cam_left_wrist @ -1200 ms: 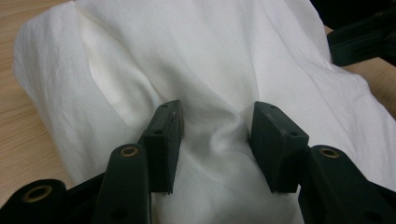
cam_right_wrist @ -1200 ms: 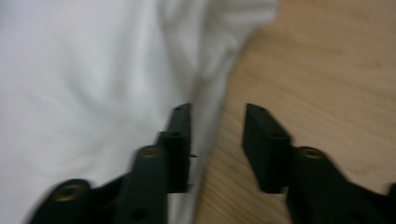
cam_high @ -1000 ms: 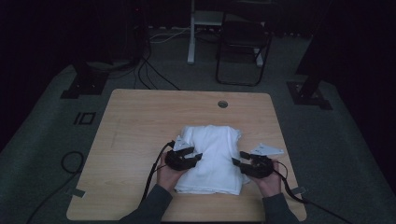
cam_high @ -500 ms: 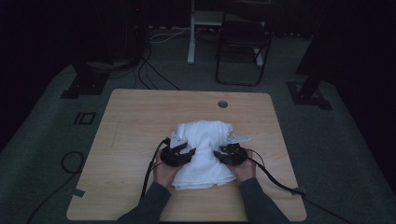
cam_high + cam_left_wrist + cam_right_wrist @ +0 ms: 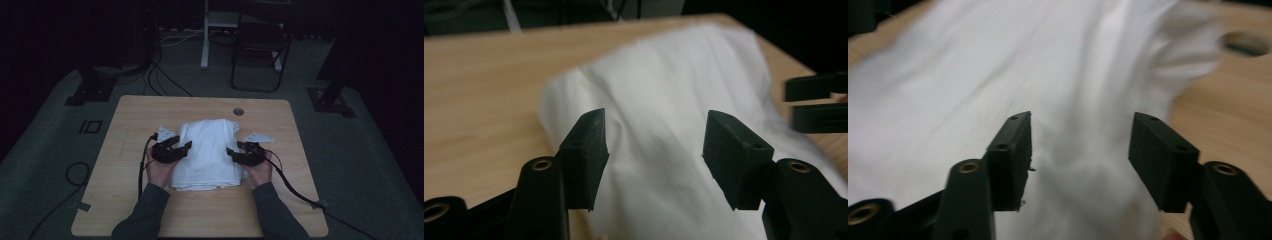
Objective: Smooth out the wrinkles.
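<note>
A folded white cloth (image 5: 207, 152) lies in the middle of the wooden table (image 5: 125, 200). My left gripper (image 5: 186, 146) sits at the cloth's left edge and points right across it. Facing it from the cloth's right edge is my right gripper (image 5: 230, 151). Both have just been opening and stand open. In the left gripper view the cloth (image 5: 664, 85) lies beyond the empty jaws of the left gripper (image 5: 656, 135), and the other gripper's jaws (image 5: 816, 100) show at the right. The right gripper (image 5: 1080, 135) hovers over blurred cloth (image 5: 998, 65) with nothing pinched.
A round cable hole (image 5: 238, 111) sits near the table's far edge, also seen as the hole (image 5: 1245, 42) in the right gripper view. A folding chair (image 5: 260, 45) and floor cables (image 5: 160, 80) lie beyond the table. Each gripper trails a cable toward the near edge.
Half a second ago both grippers met over the cloth's middle. They have since drawn apart to its left and right edges, with their jaws wider.
</note>
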Demonstrator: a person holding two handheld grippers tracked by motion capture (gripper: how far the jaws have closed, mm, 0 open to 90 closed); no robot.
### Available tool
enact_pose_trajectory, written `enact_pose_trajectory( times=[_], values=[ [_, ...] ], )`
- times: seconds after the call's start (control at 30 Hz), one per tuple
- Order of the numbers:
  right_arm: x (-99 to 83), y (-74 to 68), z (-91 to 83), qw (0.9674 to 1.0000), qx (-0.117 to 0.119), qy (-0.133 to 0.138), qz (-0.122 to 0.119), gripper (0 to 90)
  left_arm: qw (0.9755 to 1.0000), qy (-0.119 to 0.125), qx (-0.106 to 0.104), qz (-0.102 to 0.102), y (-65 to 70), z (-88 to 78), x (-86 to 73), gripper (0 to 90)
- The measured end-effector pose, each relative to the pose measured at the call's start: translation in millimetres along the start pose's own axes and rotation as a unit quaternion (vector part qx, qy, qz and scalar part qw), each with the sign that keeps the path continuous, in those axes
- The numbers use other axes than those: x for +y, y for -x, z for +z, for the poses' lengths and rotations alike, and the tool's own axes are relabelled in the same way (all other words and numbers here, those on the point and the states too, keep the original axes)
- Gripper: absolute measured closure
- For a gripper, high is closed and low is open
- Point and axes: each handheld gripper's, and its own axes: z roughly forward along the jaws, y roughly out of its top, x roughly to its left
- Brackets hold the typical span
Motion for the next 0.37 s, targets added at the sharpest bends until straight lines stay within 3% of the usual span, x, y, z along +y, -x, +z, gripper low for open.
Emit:
enact_pose_trajectory(
  times=[0.03,0.07,0.1,0.13,0.37],
  values=[
    [-0.5,2.1,-9.5,0.9999,-0.003,0.008,0.004,39.6,1.0,0.0,0.0,0.0,0.0,0.0,0.0,42.5],
    [-1.8,4.6,-18.3,0.9999,-0.008,0.014,0.006,38.1,0.9999,0.01,0.009,0.002,-5.5,-12.4,1.6,42.5],
    [-1.8,4.6,-18.3,0.9999,-0.008,0.014,0.006,38.1,0.9999,0.01,0.009,0.002,-5.5,-12.4,1.6,42.5],
    [-7.1,10.6,-34.6,0.9997,-0.015,0.018,0.01,35.4,0.9997,0.015,0.019,0.001,-13.1,-23.6,0.2,42.5],
    [-26.4,27.7,-55.5,0.9993,-0.031,0.003,0.02,32.4,0.9992,0.008,0.038,-0.009,-28.4,-37.4,-11.6,42.5]
  ],
)
